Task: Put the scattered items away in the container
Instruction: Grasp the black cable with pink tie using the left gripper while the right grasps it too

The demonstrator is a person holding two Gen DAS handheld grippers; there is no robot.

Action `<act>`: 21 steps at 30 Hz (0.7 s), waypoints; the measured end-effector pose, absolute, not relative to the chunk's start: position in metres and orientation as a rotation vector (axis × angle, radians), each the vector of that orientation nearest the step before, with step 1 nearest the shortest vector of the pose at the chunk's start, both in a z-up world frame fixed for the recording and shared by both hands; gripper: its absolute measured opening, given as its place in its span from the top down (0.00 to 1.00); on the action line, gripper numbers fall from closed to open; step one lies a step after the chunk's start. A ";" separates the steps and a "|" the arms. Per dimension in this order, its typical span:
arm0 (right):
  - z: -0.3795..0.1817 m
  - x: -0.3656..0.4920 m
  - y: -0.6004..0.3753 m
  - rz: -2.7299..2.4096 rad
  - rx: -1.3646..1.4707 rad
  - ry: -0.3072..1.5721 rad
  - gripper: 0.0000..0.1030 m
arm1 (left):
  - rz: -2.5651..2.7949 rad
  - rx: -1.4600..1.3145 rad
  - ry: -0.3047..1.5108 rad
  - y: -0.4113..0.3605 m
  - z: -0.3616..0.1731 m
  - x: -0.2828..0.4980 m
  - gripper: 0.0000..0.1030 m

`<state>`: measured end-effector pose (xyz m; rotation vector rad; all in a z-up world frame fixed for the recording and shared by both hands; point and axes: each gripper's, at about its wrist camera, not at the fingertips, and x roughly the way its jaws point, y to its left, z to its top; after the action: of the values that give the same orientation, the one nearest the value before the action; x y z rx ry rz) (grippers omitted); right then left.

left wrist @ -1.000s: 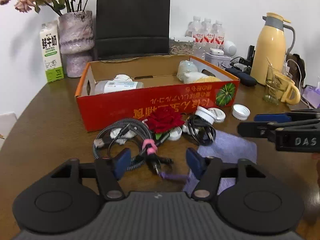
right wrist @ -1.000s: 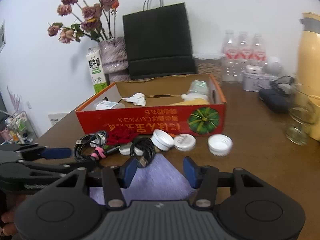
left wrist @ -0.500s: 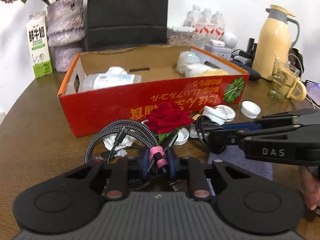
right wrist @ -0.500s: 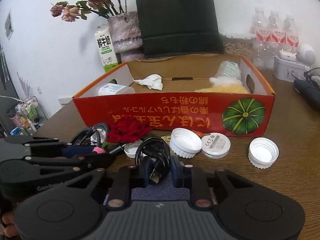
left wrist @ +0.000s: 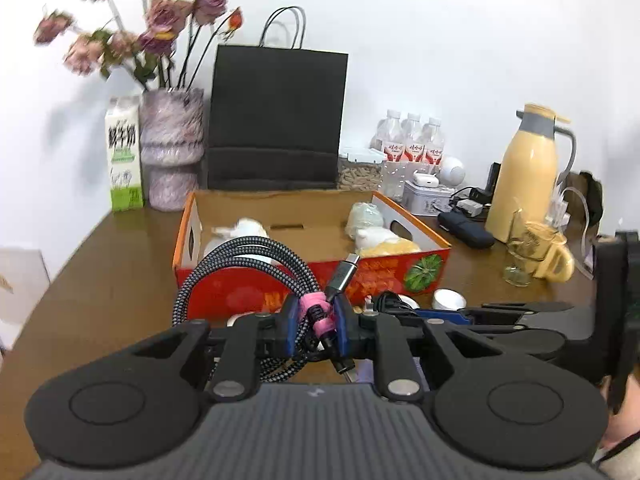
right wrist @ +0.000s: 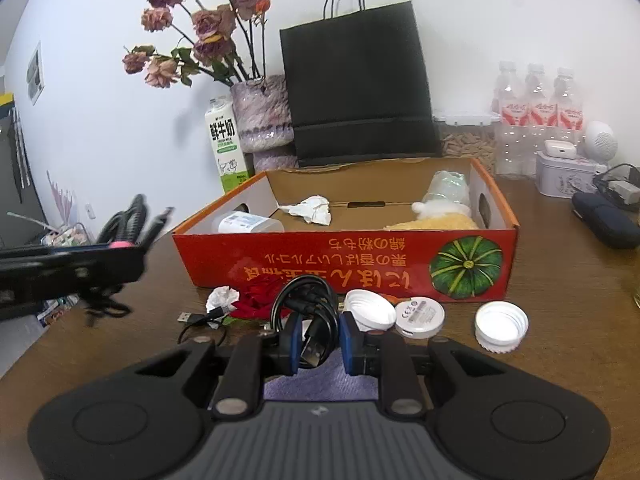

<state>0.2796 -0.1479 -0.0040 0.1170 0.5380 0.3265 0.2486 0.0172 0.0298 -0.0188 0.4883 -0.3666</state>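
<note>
A: Both tongs closed in the last second. Left tongs (left wrist: 316, 326) clamped on the braided cable (left wrist: 240, 264) at its pink tie, lifted off the worktop (left wrist: 100, 280), before the box (right wrist: 344, 258).

B: Right tongs (right wrist: 318, 344) pinch the black cable (right wrist: 304, 300), low by the box front. Both light, floppy; grab the bundle, not loose ends.

A home dining table (right wrist: 560, 304), judging by the flower vase (right wrist: 262, 114), milk carton (right wrist: 225, 144) and thermos jug (left wrist: 524, 172)
</note>
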 end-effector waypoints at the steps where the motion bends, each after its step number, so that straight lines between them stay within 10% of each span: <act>1: -0.003 0.274 -0.148 0.329 0.117 0.536 0.82 | -0.371 -0.024 0.512 0.018 0.030 0.245 0.81; 21: 0.039 0.137 -0.159 0.265 0.098 0.497 0.82 | -0.361 0.018 0.556 0.010 0.023 0.136 0.81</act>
<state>0.1372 -0.1591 0.0387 0.0980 0.4969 0.2652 0.1356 0.0097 0.0232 0.0183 0.5562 -0.3609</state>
